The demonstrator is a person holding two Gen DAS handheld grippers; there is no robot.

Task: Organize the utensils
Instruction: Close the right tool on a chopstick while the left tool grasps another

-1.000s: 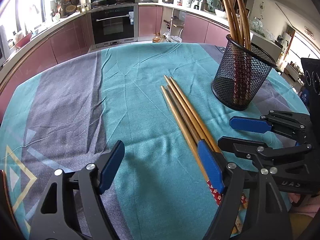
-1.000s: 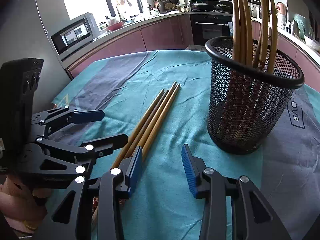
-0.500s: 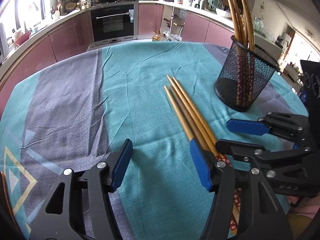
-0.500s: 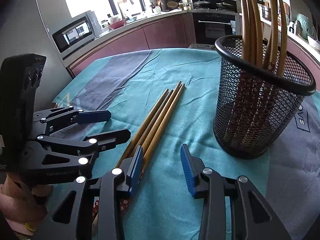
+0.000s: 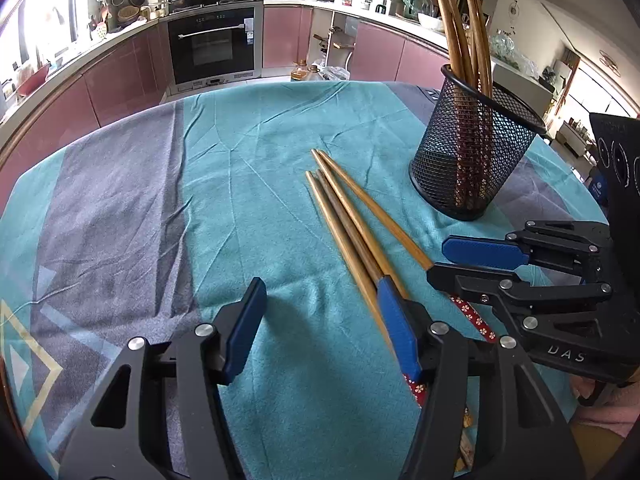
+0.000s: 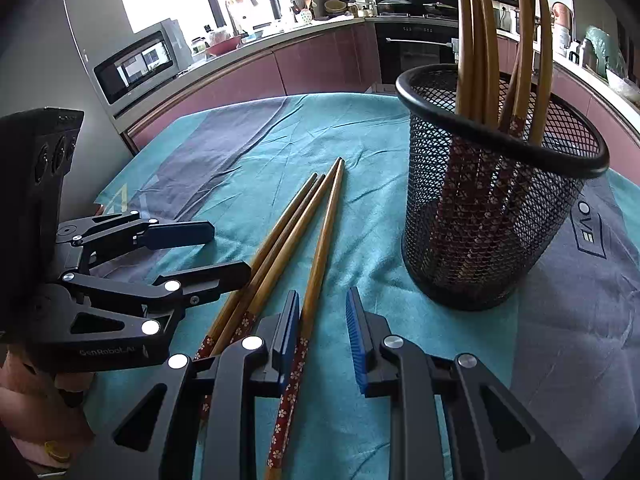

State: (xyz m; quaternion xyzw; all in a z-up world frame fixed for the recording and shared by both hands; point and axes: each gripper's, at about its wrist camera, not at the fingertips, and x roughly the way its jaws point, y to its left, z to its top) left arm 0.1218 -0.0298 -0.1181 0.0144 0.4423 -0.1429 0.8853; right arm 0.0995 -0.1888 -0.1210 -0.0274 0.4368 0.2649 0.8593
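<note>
Table under a teal cloth (image 5: 248, 168) with broad grey bands and a pale yellow line motif at lower left of the left wrist view; cloth creased throughout. Kitchen behind: pink-fronted cabinets (image 5: 120, 84) curving round, a black built-in oven (image 5: 212, 46) at upper centre, pots and jars on the counter above. Right wrist view adds a steel microwave (image 6: 138, 66) at upper left under a bright window.

Four loose chopsticks (image 5: 352, 220) lie on the cloth at frame centre, thin tips toward the oven, red flowered ends toward the grippers. Black mesh holder (image 5: 472, 152) stands upright at right, well apart from them, with more chopsticks upright inside.

Left gripper (image 5: 320, 320): jaws apart, nothing between them but cloth; its right finger rests over the three left-hand sticks. Jaws have just been closing somewhat.

Right gripper (image 6: 324, 328): jaws have just been closing, one chopstick (image 6: 316, 264) between them, lying against the left pad; a gap remains at the right pad, so not clamped.
</note>
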